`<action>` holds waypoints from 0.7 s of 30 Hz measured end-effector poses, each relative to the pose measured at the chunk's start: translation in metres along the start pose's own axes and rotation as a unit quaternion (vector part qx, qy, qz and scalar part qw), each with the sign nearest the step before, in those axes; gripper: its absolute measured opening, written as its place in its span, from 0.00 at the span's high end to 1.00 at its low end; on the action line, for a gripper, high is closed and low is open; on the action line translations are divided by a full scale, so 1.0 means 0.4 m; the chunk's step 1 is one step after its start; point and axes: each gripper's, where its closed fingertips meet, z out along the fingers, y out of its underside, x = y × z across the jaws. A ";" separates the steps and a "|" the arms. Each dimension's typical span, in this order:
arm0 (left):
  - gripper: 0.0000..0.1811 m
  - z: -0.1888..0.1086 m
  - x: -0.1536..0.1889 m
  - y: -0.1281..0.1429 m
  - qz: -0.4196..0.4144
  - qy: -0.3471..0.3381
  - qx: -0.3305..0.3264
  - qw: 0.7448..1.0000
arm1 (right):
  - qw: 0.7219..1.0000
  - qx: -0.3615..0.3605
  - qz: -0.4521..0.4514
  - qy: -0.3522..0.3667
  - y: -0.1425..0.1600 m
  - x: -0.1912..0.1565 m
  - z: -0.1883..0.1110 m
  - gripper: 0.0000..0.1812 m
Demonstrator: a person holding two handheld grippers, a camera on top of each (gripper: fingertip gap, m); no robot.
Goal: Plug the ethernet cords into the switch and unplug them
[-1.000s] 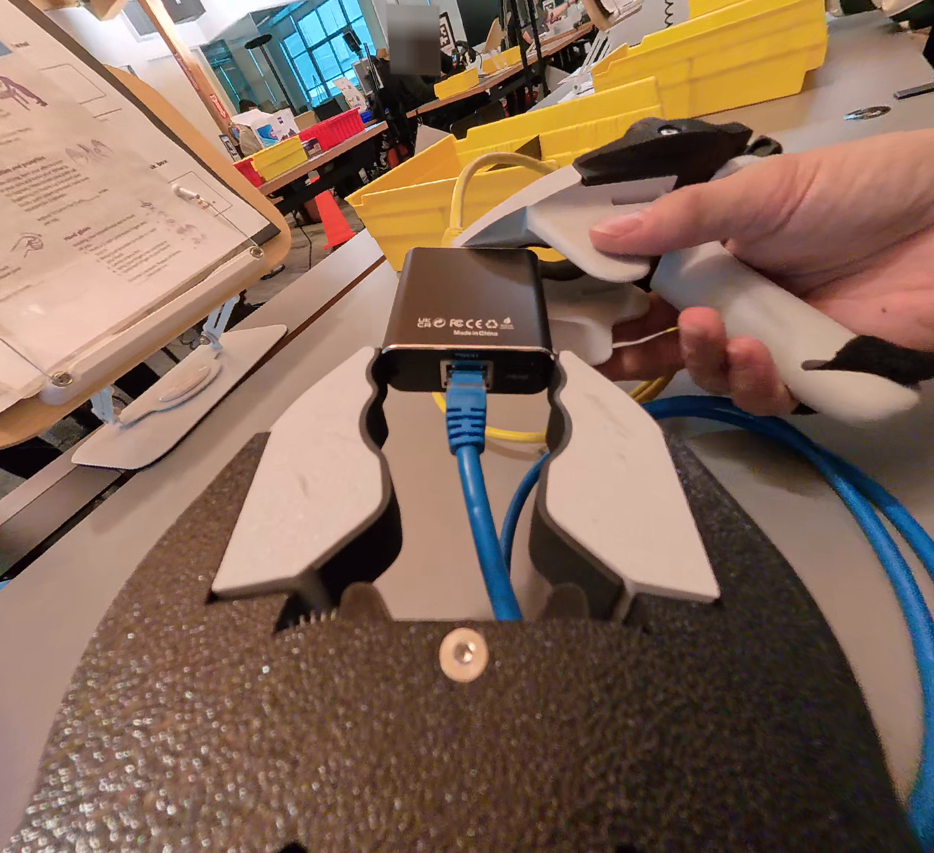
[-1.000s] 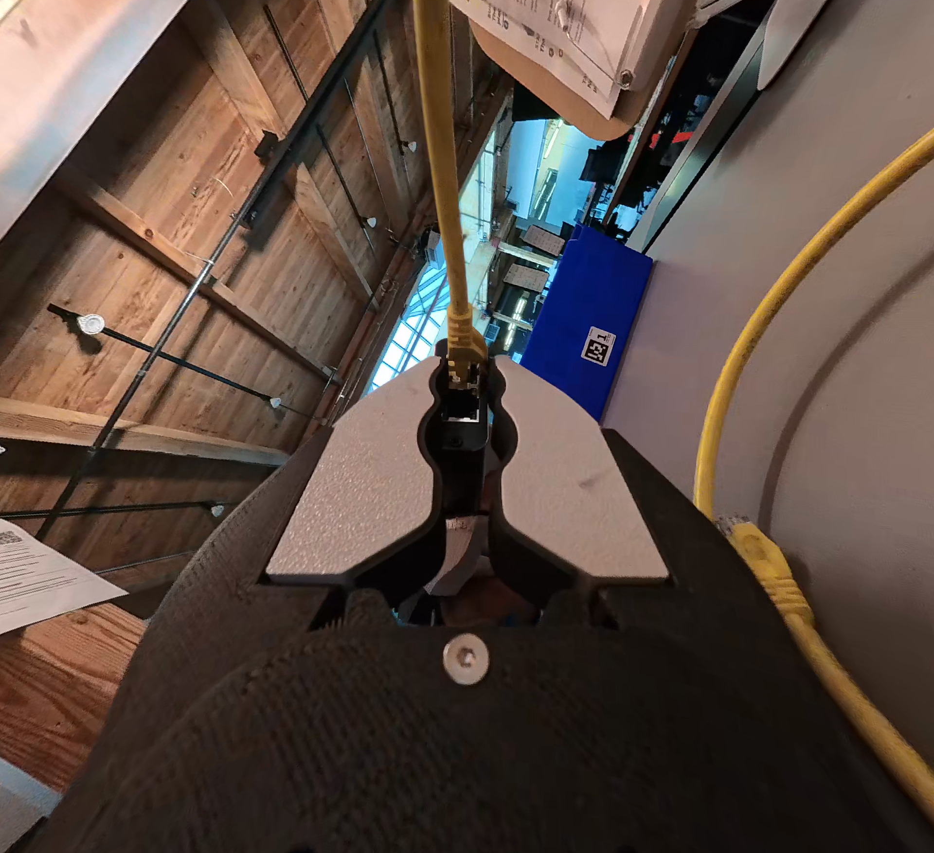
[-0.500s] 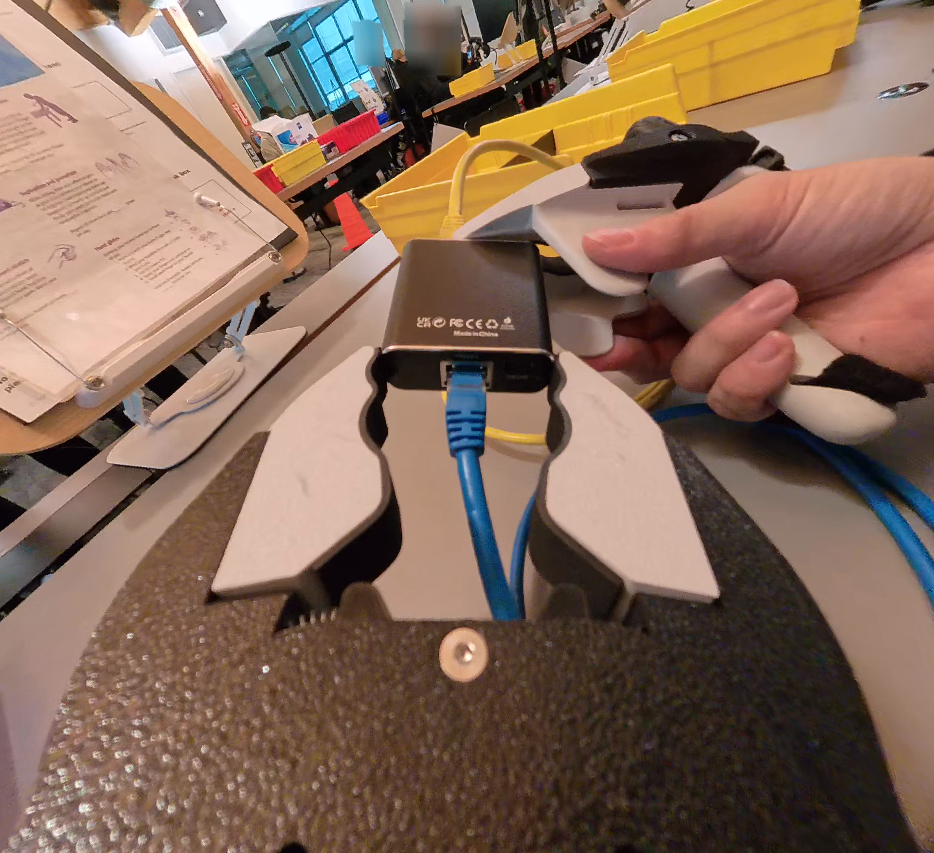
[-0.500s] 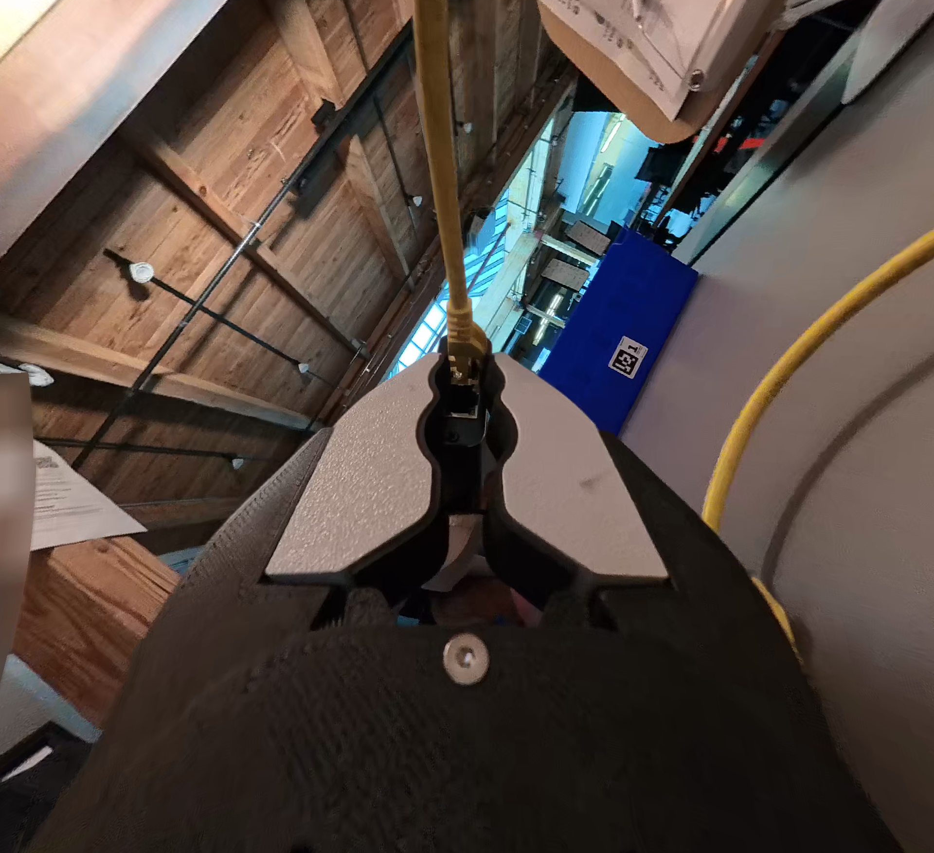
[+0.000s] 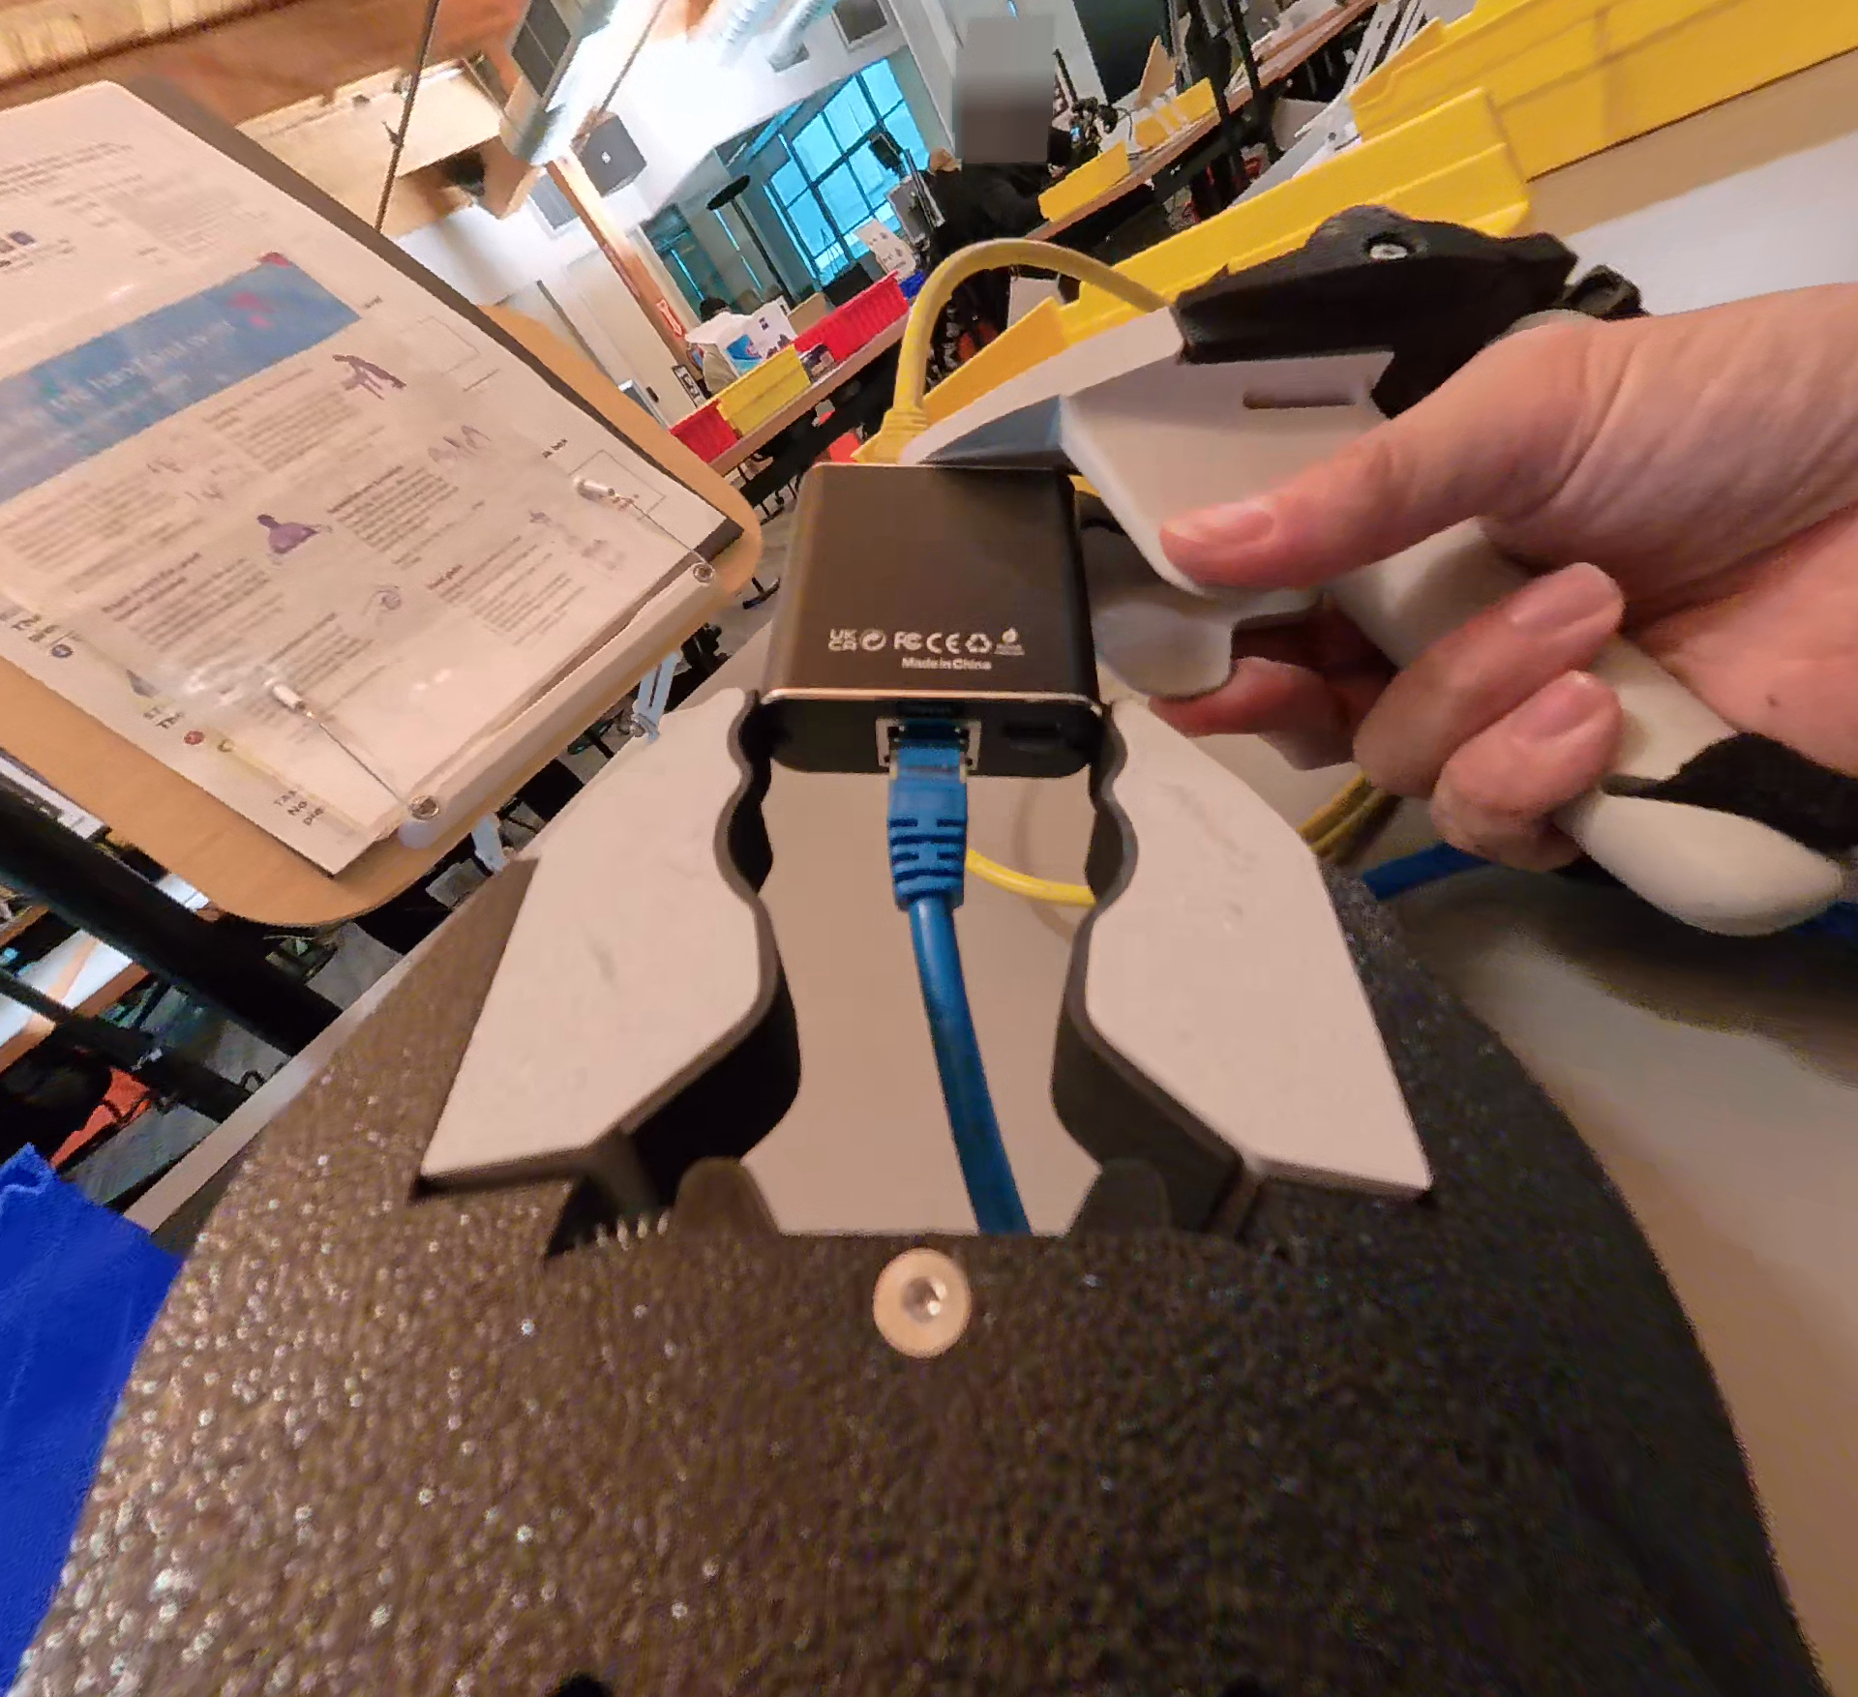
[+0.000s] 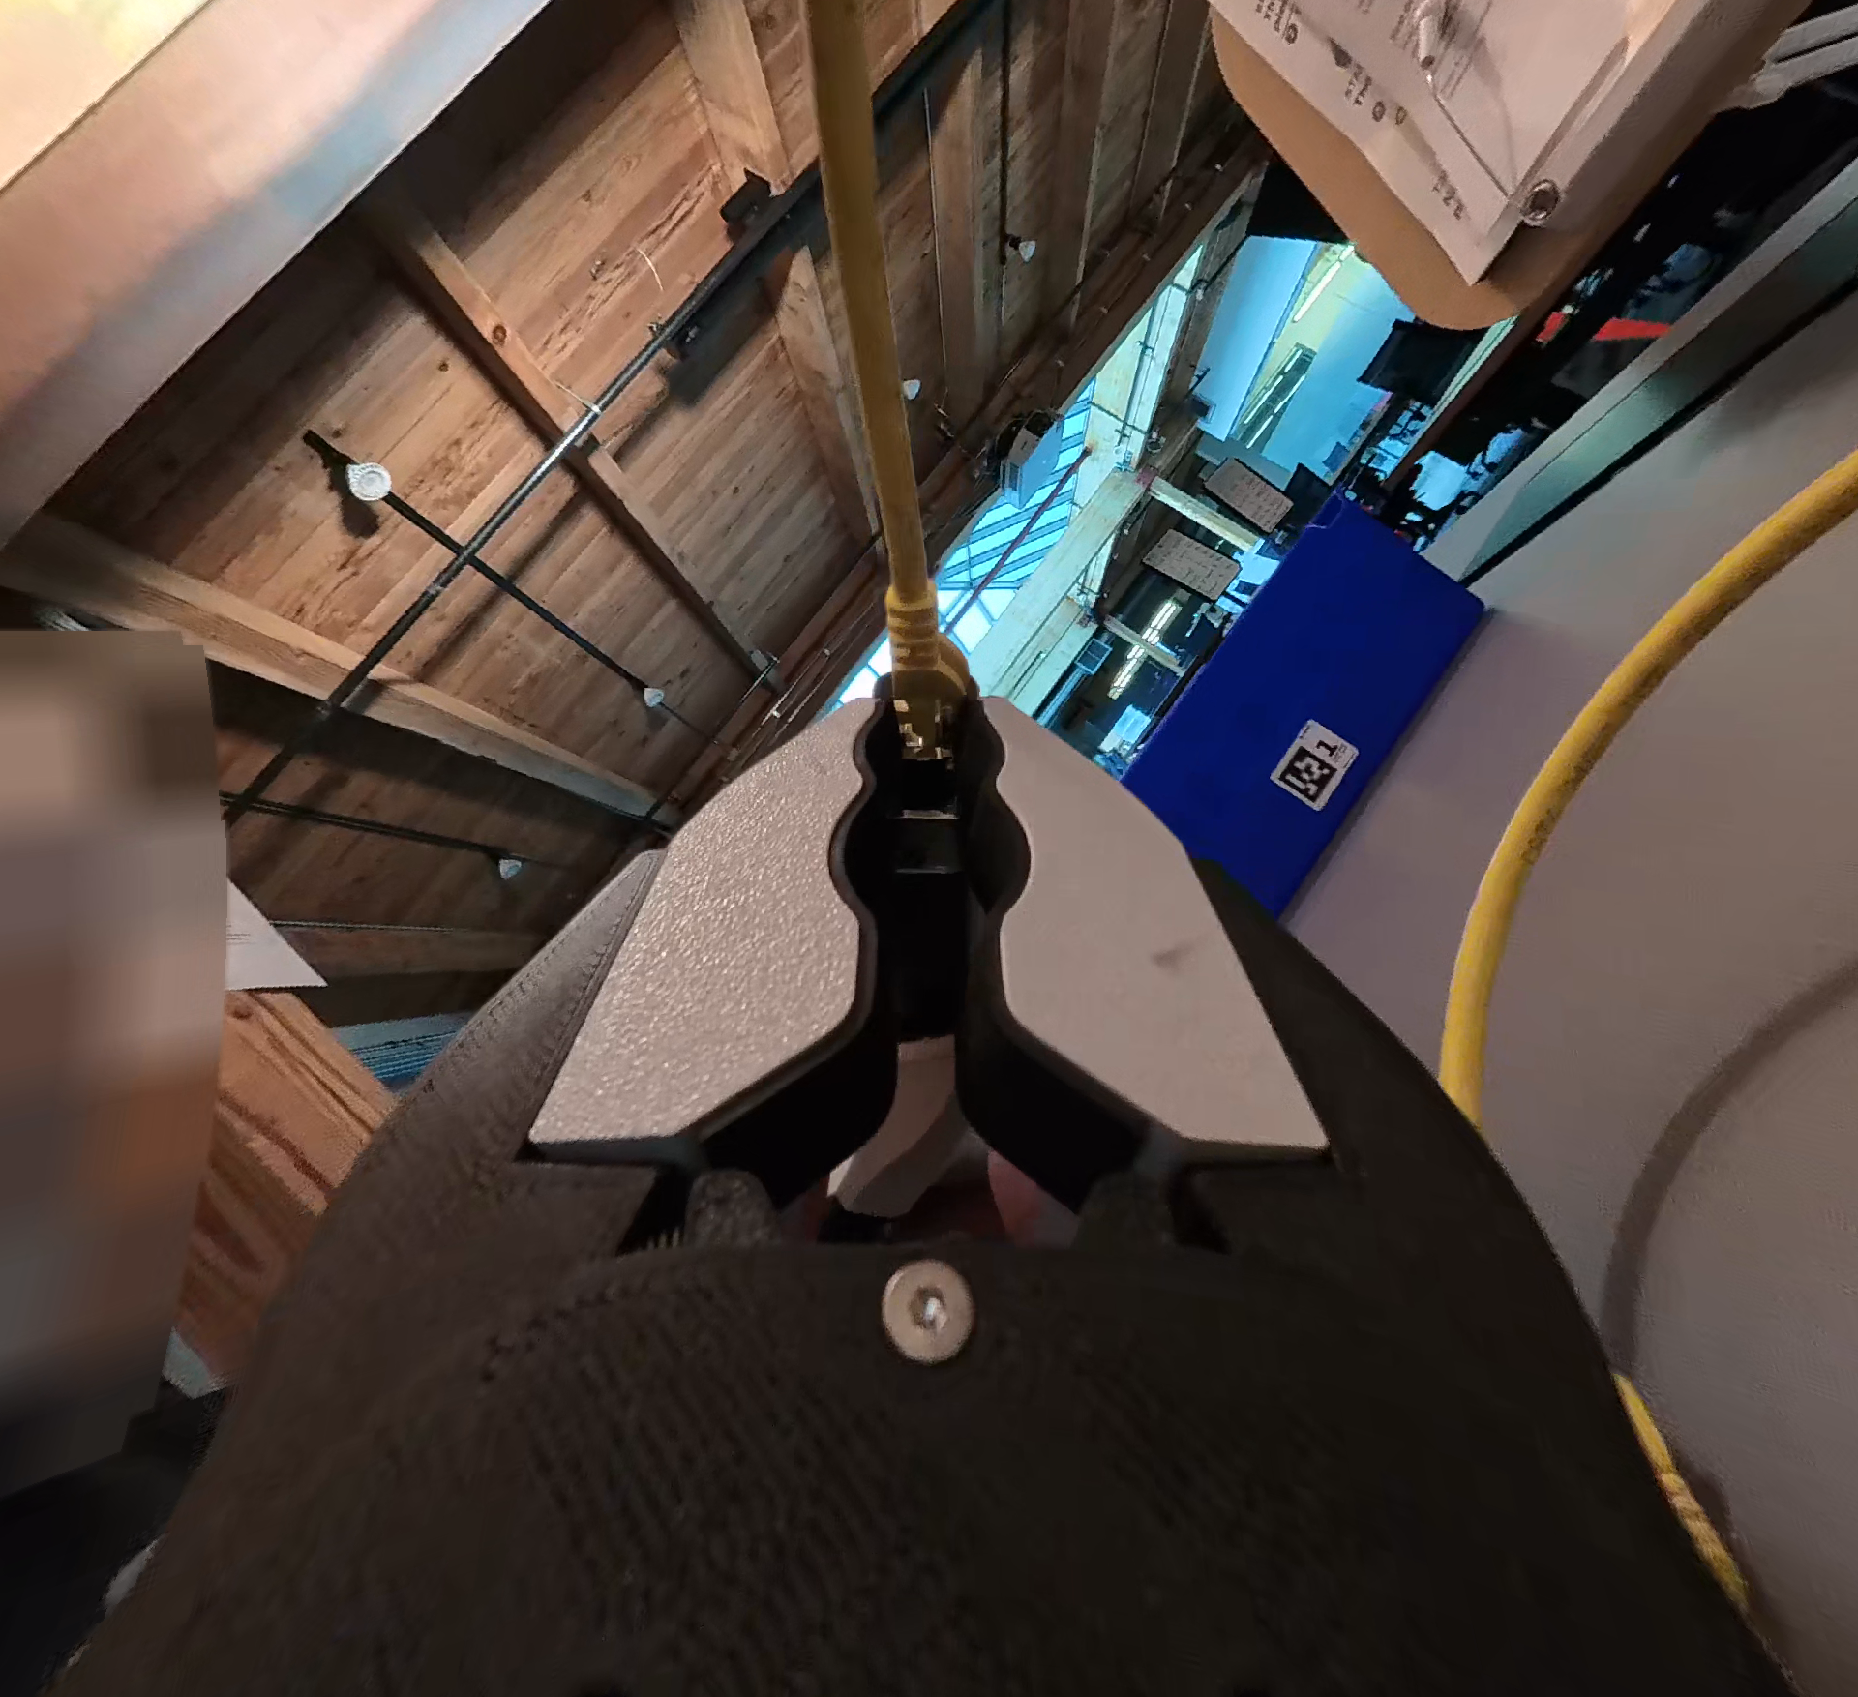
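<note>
While the left gripper (image 5: pixel 930 749) clamps the near end of the switch (image 5: pixel 930 583) between its fingertips and holds it up off the grey table (image 5: pixel 1709 181), the right gripper (image 6: pixel 930 744) is pinched shut on the plug of the yellow cord (image 6: pixel 855 241) at the switch's far end — so the step in hand looks like seating or pulling that yellow plug; which of the two cannot be told. The blue cord (image 5: pixel 940 965) is already plugged into the near port and trails back between the left fingers. The next move probably calls for a straight push or pull along the port's axis, with the left grip braced against it. The switch is a small, smooth black box with rounded edges and a metallic sheen; the cords are round, rubbery and springy, their plugs ribbed. The fingers (image 5: pixel 623 945) are matte grey plates with wavy inner edges, mounted on grainy black housing.
</note>
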 end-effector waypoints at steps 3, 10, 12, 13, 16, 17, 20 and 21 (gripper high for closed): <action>0.67 0.004 -0.001 0.006 -0.055 0.008 -0.004 0.998 | 1.000 -0.001 -0.011 0.012 -0.003 0.008 0.007 0.94; 0.67 0.008 -0.007 0.020 -0.060 -0.007 -0.025 0.998 | 0.999 -0.011 -0.031 0.031 -0.002 0.022 0.016 0.94; 0.67 0.005 -0.009 0.022 -0.067 -0.003 -0.023 0.997 | 0.998 -0.022 -0.046 0.030 -0.001 0.014 0.022 0.93; 0.67 0.003 -0.012 0.020 -0.066 -0.004 -0.017 0.998 | 0.998 -0.033 -0.043 0.031 -0.001 0.012 0.024 0.93; 0.67 0.004 -0.011 0.020 -0.080 0.001 -0.016 0.997 | 0.996 -0.047 -0.057 0.044 -0.004 0.010 0.023 0.94; 0.67 0.004 -0.010 0.017 -0.082 0.002 -0.014 0.997 | 0.996 -0.045 -0.057 0.048 -0.005 0.010 0.022 0.94; 0.67 0.005 -0.007 0.020 -0.084 0.005 -0.017 0.996 | 0.995 -0.040 -0.065 0.058 -0.004 0.013 0.021 0.88; 0.67 0.006 -0.007 0.022 -0.085 0.007 -0.019 0.996 | 0.996 -0.040 -0.062 0.056 -0.004 0.012 0.021 0.89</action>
